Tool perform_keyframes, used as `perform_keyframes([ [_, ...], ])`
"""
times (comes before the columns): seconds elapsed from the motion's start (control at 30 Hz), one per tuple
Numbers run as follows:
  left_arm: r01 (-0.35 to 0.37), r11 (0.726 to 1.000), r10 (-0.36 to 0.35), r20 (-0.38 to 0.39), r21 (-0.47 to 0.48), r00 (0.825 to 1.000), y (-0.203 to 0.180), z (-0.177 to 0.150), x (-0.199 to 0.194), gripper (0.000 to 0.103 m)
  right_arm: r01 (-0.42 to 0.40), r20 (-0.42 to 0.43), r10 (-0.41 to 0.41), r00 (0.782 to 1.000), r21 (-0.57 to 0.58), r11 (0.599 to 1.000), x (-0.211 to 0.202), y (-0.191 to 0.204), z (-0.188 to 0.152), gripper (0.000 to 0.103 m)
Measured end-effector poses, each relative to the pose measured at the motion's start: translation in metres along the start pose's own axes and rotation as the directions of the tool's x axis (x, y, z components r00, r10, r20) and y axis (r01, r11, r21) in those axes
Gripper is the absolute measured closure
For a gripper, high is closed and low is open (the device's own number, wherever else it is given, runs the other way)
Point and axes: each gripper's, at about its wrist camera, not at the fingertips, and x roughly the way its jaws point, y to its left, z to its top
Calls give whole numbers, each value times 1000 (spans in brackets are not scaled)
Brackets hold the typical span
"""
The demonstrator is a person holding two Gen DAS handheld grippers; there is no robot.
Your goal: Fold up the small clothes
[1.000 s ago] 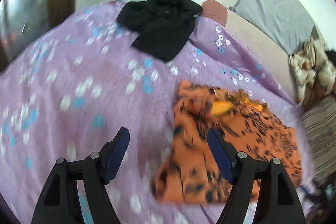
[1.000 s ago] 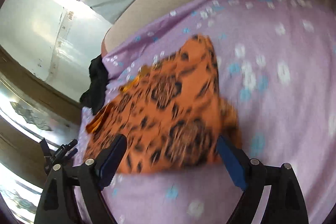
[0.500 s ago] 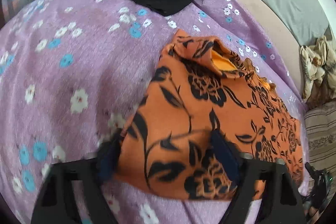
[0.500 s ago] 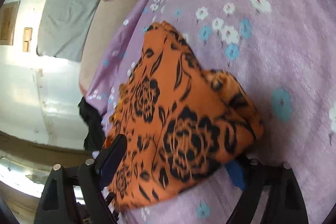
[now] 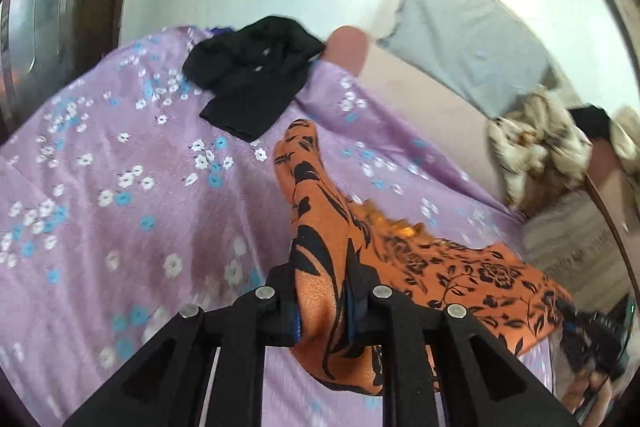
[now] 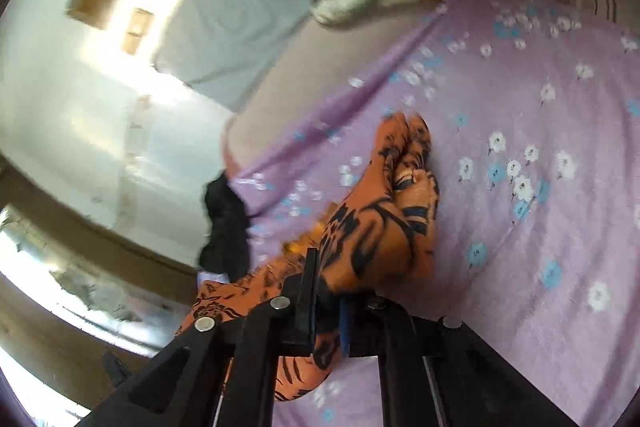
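Two tools in play, and both are clamped on the same single garment: the left tool [image 5: 322, 301] has just been closing and now pinches a bunched fold of the orange fabric garment with its black flower print [image 5: 320, 227], cloth squeezed tight between its blue-padded fingers [image 5: 294, 323]; the right tool [image 6: 326, 323] has just snapped closed too, nipping another edge of that orange cloth so that almost no gap shows between its jaws. The garment hangs lifted at both pinched ends, the rest trailing down onto the one lilac bedspread dotted with white and blue flowers [image 5: 100, 195] on the bed. One crumpled black cloth [image 5: 252, 75] lies further back on the spread, well apart from the orange piece, and it peeks in at the left of the right wrist view as well. Past the bed edge, one grey sheet [image 5: 468, 39] hangs against the pale wall, and one cream-and-brown patterned blanket [image 5: 536, 139] is heaped beside it. At the lower right rim of the left wrist view the other tool shows only as a dark blur, cut off by the lens edge. How the orange garment is folded underneath stays hidden, and motion blur smears much of the bedspread's print.
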Motion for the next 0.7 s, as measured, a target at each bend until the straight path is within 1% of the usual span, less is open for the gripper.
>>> perform_keyframes([
  [0.03,0,1000,0,-13,10,1000,4,-17,-8,85,1,-4,-1,1000,-16,1000,-18,-2,-9,95],
  [0.07,-4,1000,5,-32,22,999,9,-30,-11,80,21,-11,-21,1000,-38,999,-28,-4,-19,95],
  [0.1,-23,998,27,-73,52,997,17,-49,-5,73,49,-32,-51,998,-56,997,-36,-13,-32,91],
  [0.13,-52,996,61,-122,68,991,27,-68,7,62,79,-75,-84,994,-57,995,-39,-29,-47,91],
  [0.17,-114,991,125,-218,66,968,46,-92,29,39,127,-133,-132,982,-41,991,-36,-51,-64,89],
  [0.2,-171,984,178,-296,52,939,63,-106,45,38,185,-195,-188,963,-32,982,-30,-71,-76,72],
  [0.23,-186,982,182,-342,20,922,78,-116,54,39,268,-291,-265,919,-32,963,-21,-95,-91,68],
  [0.27,-143,990,136,-267,-7,954,84,-114,40,39,308,-339,-297,893,-21,951,-20,-111,-100,69],
  [0.3,-161,987,153,-251,-12,956,85,-110,33,38,271,-320,-254,913,7,963,-28,-118,-103,69],
  [0.33,-194,981,184,-246,-18,952,85,-102,27,37,279,-300,-266,916,0,960,-36,-117,-101,65],
  [0.37,-186,982,173,-221,-37,960,87,-90,21,36,297,-275,-292,916,-26,955,-44,-112,-96,63],
  [0.4,-167,985,154,-197,-49,968,89,-82,17,36,297,-239,-299,924,-48,954,-51,-106,-88,53],
  [0.43,-155,987,144,-181,-49,973,91,-74,16,36,298,-198,-305,932,-66,952,-56,-100,-79,44],
  [0.5,-157,987,148,-183,-32,972,93,-62,22,36,305,-140,-318,937,-112,946,-61,-86,-62,44],
  [0.53,-151,988,144,-189,-25,971,94,-58,28,36,290,-126,-306,944,-133,948,-60,-80,-53,44],
  [0.57,-136,991,130,-211,-16,969,93,-54,39,36,279,-115,-296,948,-148,949,-56,-74,-44,44],
  [0.63,-107,994,101,-241,-14,965,92,-46,55,36,257,-109,-280,954,-191,947,-46,-65,-31,44],
  [0.7,-91,996,89,-252,3,964,84,-40,67,36,248,-126,-280,952,-223,943,-27,-61,-20,44],
])
